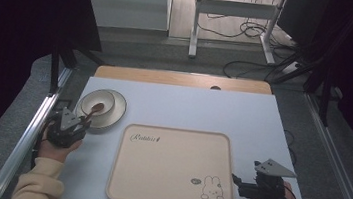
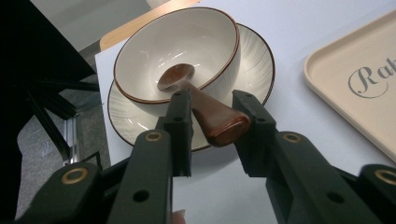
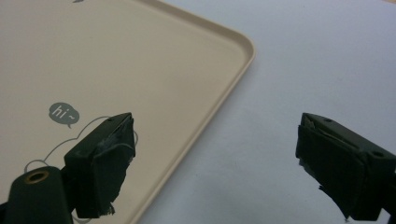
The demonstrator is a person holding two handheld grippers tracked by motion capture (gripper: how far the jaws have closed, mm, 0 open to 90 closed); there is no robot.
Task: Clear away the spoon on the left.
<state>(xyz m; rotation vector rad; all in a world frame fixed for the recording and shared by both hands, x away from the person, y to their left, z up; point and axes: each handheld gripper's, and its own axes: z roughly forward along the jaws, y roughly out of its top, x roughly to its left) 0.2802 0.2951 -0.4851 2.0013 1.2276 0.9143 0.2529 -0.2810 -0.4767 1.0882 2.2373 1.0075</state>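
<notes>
Closing in on the brown spoon [image 2: 205, 109], the left gripper [image 2: 212, 133] has its jaws on either side of the thick handle end, lower centre of the left gripper view. One jaw looks to be touching the handle, the other shows a sliver of gap, so not yet a firm pinch as far as I can tell. Spoon's scoop end lies inside the white bowl [image 2: 196, 42], handle leaning out over the rim toward the camera. Bowl stands on a rimmed plate [image 2: 259, 70], upper middle of that view.

High view: left gripper [image 1: 81, 123] at left of frame, just beside plate and bowl [image 1: 97, 101]. Beige tray [image 1: 173, 167] fills centre, bare. Right gripper [image 1: 236, 181] sits lower right at the tray's edge, jaws spread wide, holding nothing; its own view shows the tray corner [image 3: 233, 56] between them.

Risks: the handle is glossy and tapered, so a pinch this near the tip could let it squirt out. Lifting at an angle might lever the spoon against the rim and tip or drag the bowl on its plate.
</notes>
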